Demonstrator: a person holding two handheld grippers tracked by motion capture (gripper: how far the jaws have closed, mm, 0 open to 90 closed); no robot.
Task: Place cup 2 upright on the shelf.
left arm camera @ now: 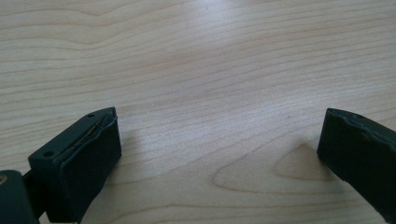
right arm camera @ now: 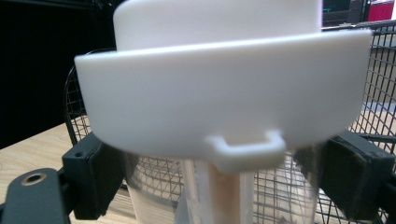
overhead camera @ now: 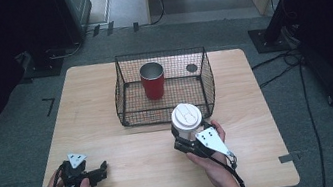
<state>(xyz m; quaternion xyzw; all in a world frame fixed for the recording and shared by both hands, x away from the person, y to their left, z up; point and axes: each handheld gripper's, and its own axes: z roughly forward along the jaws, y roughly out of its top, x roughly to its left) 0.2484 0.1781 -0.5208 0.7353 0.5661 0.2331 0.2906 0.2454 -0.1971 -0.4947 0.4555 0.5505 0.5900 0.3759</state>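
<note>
So far we have the red cup point(overhead camera: 153, 81) standing inside the wire basket point(overhead camera: 123, 87), just beyond our right claw point(overhead camera: 185, 137). That claw grips the clear tumbler point(right arm camera: 154, 196) under its white lid point(overhead camera: 186, 116), not yet in the basket; our left claw point(overhead camera: 100, 168) rests open on the desk point(overhead camera: 141, 173), empty.

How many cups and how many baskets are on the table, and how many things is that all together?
Cups: 2, the red cup inside the basket and the clear cup with a white lid between the right gripper's fingers.
Baskets: 1, the black wire basket.
Total: 3
</note>
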